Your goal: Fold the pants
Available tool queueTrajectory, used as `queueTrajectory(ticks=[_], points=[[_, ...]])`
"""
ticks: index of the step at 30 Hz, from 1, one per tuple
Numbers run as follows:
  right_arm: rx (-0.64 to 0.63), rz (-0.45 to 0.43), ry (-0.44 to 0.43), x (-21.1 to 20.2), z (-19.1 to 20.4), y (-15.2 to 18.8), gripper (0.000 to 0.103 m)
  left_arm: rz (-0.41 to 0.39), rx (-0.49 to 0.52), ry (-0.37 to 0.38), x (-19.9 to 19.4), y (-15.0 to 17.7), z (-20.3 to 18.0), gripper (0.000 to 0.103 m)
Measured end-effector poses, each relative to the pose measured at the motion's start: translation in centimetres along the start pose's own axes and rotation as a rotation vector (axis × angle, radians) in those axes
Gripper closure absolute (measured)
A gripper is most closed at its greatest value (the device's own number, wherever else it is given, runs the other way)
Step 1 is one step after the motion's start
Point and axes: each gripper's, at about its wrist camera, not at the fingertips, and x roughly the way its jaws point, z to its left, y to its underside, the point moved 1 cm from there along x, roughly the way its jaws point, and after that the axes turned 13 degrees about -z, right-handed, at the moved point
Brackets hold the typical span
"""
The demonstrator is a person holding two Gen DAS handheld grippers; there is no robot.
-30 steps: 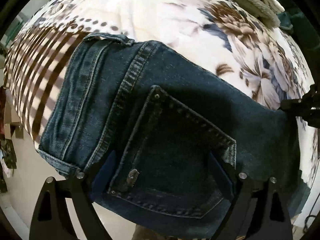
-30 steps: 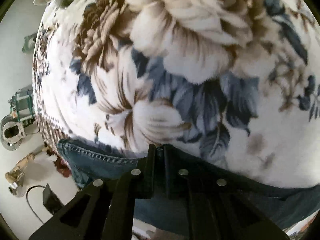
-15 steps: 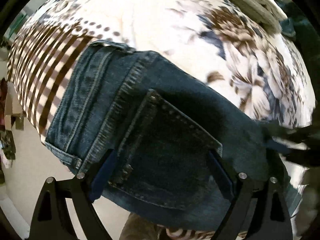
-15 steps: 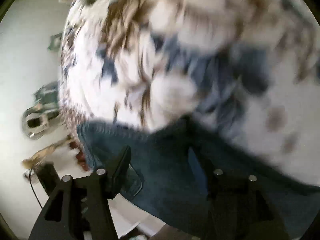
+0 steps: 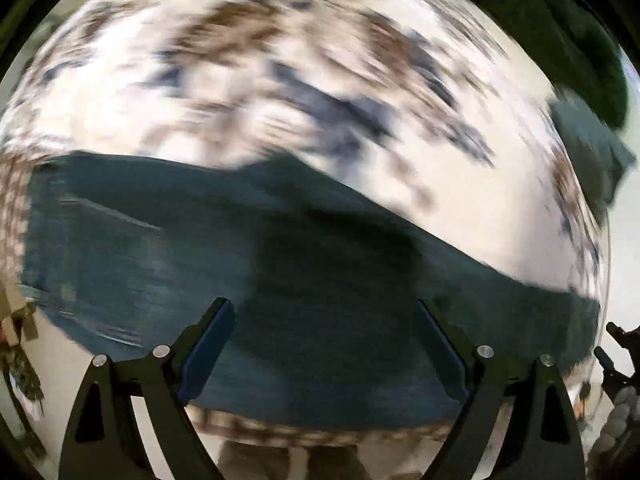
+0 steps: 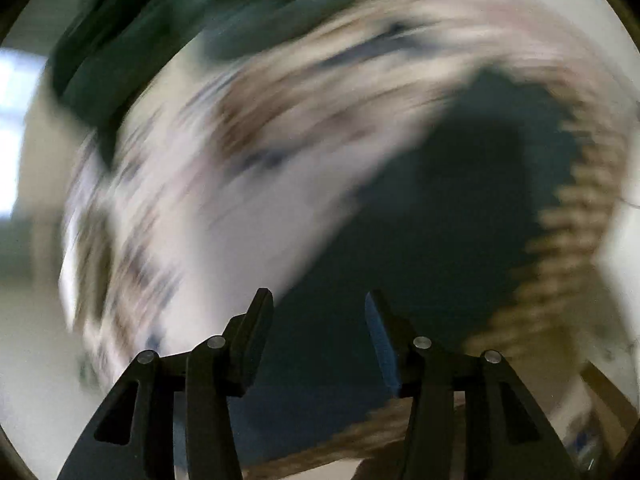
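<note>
The folded blue jeans (image 5: 304, 264) lie on the floral bedspread (image 5: 280, 92) near its front edge; both views are heavily motion-blurred. My left gripper (image 5: 324, 320) is open, its fingers apart above the jeans with nothing between them. My right gripper (image 6: 318, 320) is open too, above the dark jeans (image 6: 452, 208), holding nothing. The right gripper shows at the far right edge of the left wrist view (image 5: 616, 344).
A dark green cloth (image 5: 552, 32) lies at the far right of the bed and also shows in the right wrist view (image 6: 132, 44). The bedspread's brown striped border (image 6: 576, 216) marks the bed's edge, with light floor beyond.
The right gripper has let go of the jeans and opened. Both grippers are pulling back and swinging fast, so the jeans now sit farther off and the views are blurred.
</note>
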Motion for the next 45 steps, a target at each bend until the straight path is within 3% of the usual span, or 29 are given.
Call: queueTrajectory(ticks=[5, 9, 10, 13, 14, 15, 16, 23, 25, 28, 29, 31, 32, 33, 36, 38, 41, 45], points=[[0.14, -0.072, 0.005, 0.5, -9.7, -8.8, 0.052, 0.043, 0.123, 0.023, 4.0, 2.4, -7.6, 0.012], [0.125, -0.016, 0.032, 4.8, -11.5, -11.5, 0.052, 0.131, 0.12, -0.032, 8.3, 4.1, -8.3, 0.009], [0.119, 0.013, 0.029, 5.9, -11.7, -11.6, 0.052, 0.122, 0.124, -0.034, 8.6, 4.1, -8.4, 0.002], [0.11, 0.05, 0.018, 8.6, -12.1, -12.0, 0.052, 0.124, 0.137, -0.061, 9.0, 4.0, -9.0, 0.0], [0.098, 0.037, 0.022, 8.9, -11.9, -11.7, 0.06, 0.125, 0.137, -0.07, 9.1, 3.9, -9.1, 0.0], [0.068, -0.009, 0.029, 8.5, -11.5, -11.8, 0.091, 0.128, 0.138, -0.078, 9.2, 3.8, -9.2, 0.0], [0.033, -0.04, 0.047, 8.2, -11.1, -11.9, 0.097, 0.13, 0.137, -0.083, 9.2, 3.7, -9.3, 0.0], [-0.103, -0.188, 0.033, 1.5, -7.9, -10.9, 0.099, 0.137, 0.124, -0.103, 9.5, 3.2, -10.6, 0.0], [-0.097, -0.191, 0.049, 0.4, -8.7, -10.8, 0.1, 0.139, 0.122, -0.099, 9.3, 3.2, -10.3, 0.0], [-0.092, -0.12, 0.167, 2.0, -11.0, -10.8, 0.101, 0.144, 0.112, -0.095, 8.9, 3.4, -10.1, 0.0], [-0.058, -0.062, 0.179, 3.4, -12.4, -10.8, 0.1, 0.148, 0.112, -0.095, 8.8, 3.4, -10.1, 0.0], [0.063, -0.002, 0.097, 4.0, -14.6, -10.8, 0.099, 0.152, 0.115, -0.093, 8.8, 3.5, -10.0, 0.0], [0.138, 0.005, 0.019, 3.9, -15.6, -10.5, 0.09, 0.153, 0.119, -0.091, 8.9, 3.5, -10.0, 0.0], [0.189, -0.016, -0.045, 3.3, -16.3, -10.0, 0.074, 0.154, 0.12, -0.09, 8.7, 3.7, -9.5, 0.0], [0.27, -0.036, -0.203, 2.5, -16.9, -8.0, 0.049, 0.158, 0.124, -0.099, 9.9, 3.5, -9.4, 0.0], [0.325, 0.011, -0.32, 3.8, -16.8, -6.1, 0.048, 0.141, 0.124, -0.105, 10.2, 3.4, -9.5, 0.0], [0.309, 0.047, -0.313, 6.3, -16.1, -4.7, 0.047, 0.1, 0.123, -0.111, 10.2, 3.8, -10.0, 0.0], [0.357, -0.016, -0.362, 7.3, -15.4, -4.6, 0.043, 0.078, 0.121, -0.104, 10.1, 4.4, -10.0, 0.0]])
